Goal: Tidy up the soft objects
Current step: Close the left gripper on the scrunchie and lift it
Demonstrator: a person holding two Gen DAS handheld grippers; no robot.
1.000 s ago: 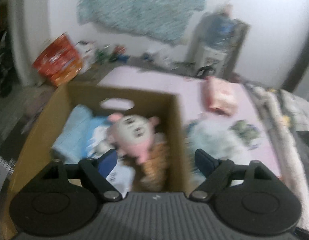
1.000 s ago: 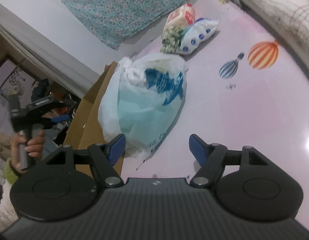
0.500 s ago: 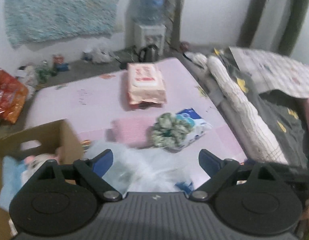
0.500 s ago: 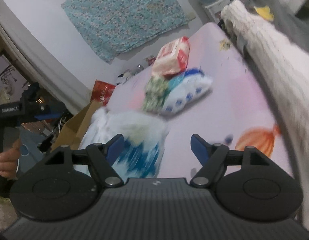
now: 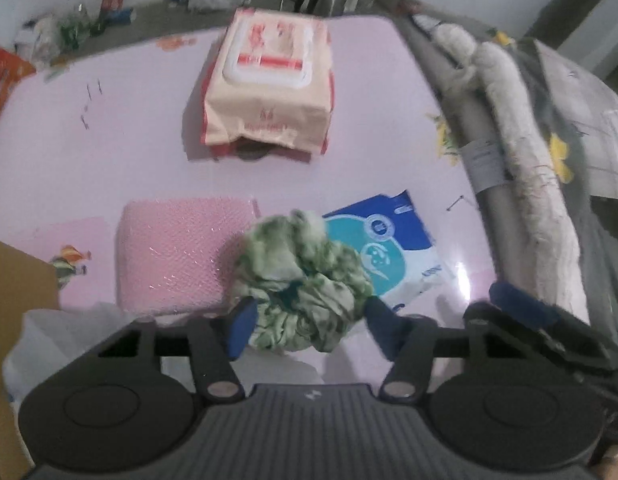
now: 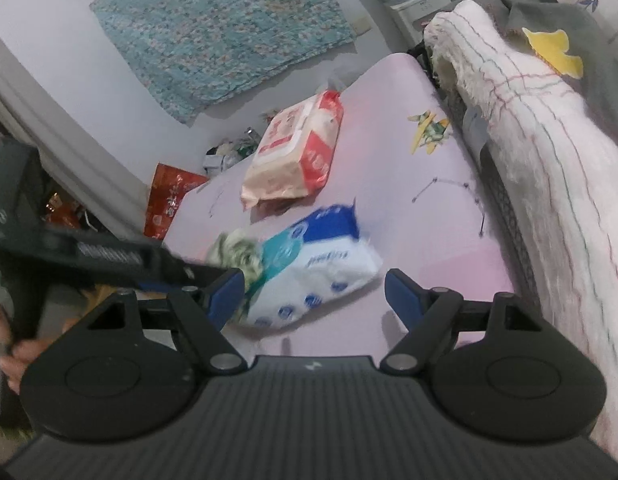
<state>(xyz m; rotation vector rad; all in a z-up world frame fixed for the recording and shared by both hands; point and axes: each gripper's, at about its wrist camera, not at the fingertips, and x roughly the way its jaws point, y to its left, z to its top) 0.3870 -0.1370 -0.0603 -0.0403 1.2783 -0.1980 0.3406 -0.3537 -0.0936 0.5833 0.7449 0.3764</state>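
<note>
My left tool [image 5: 305, 330] is closing around the green scrunchie [image 5: 303, 280], which lies on the pink mat [image 5: 129, 152] overlapping the tissue pack [image 5: 393, 248]. I'd pinch only fabric. Right tool [image 6: 315, 294] hangs wide, empty.

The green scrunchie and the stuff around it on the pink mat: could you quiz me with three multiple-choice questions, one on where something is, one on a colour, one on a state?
1. Where does the green scrunchie lie?
A. Between the pink pad and the blue-and-white pack
B. On top of the wipes pack
C. Inside the cardboard box

2. What colour are the pads on the left gripper's fingers?
A. Red
B. Blue
C. Yellow

3. How is the wipes pack's lid?
A. Torn off
B. Flipped open
C. Closed flat

Answers: 1 A, the scrunchie overlaps both neighbours in the left wrist view. 2 B, blue pads flank the scrunchie while the jaws are closing. 3 C, the white lid lies flush on the pack.
</note>
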